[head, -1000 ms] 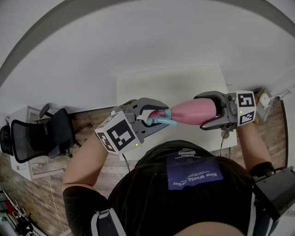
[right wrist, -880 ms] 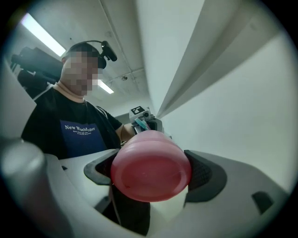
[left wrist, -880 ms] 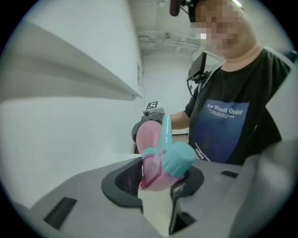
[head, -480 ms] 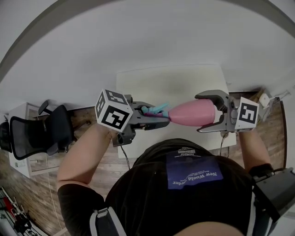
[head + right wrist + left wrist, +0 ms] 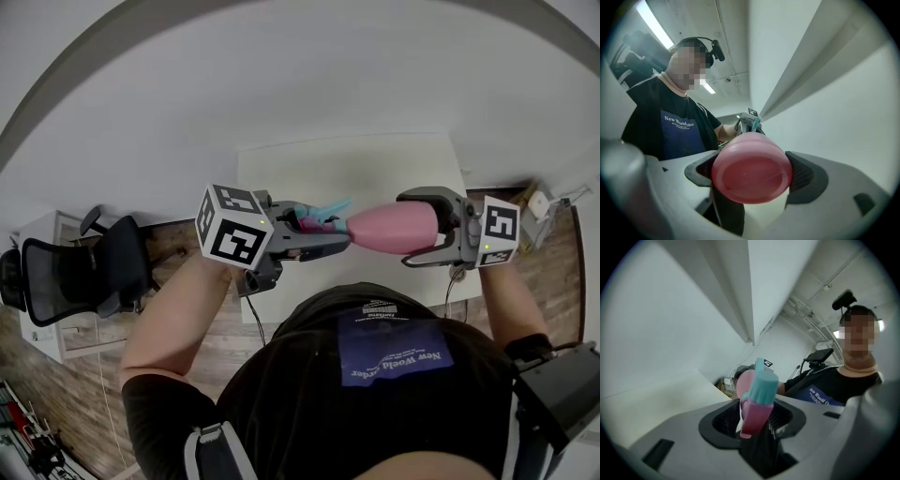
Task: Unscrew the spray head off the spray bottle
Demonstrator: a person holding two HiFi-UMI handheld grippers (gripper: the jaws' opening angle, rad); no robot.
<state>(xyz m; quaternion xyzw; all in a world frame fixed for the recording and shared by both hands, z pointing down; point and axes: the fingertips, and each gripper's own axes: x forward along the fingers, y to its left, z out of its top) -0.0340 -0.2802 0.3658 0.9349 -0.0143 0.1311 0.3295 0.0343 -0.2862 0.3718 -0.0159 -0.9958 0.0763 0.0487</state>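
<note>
A pink spray bottle (image 5: 392, 228) lies level in the air over the white table (image 5: 356, 169), its base to the right. My right gripper (image 5: 412, 230) is shut on the bottle's body; in the right gripper view its round base (image 5: 752, 173) fills the space between the pads. The spray head (image 5: 322, 218), pink with a teal collar and nozzle, points left, and my left gripper (image 5: 323, 231) is shut on it. In the left gripper view the spray head (image 5: 757, 397) sits between the pads with the bottle (image 5: 744, 380) behind it.
A black office chair (image 5: 70, 272) stands on the wooden floor (image 5: 187, 248) at the left. Small white items (image 5: 541, 202) lie by the table's right end. A cable (image 5: 251, 323) hangs off the table's near edge. The person's torso fills the lower head view.
My left gripper has rolled about the bottle's axis, its marker cube swinging up to face the camera, and the spray head's teal nozzle turned upward with it. The right gripper and bottle barely moved.
</note>
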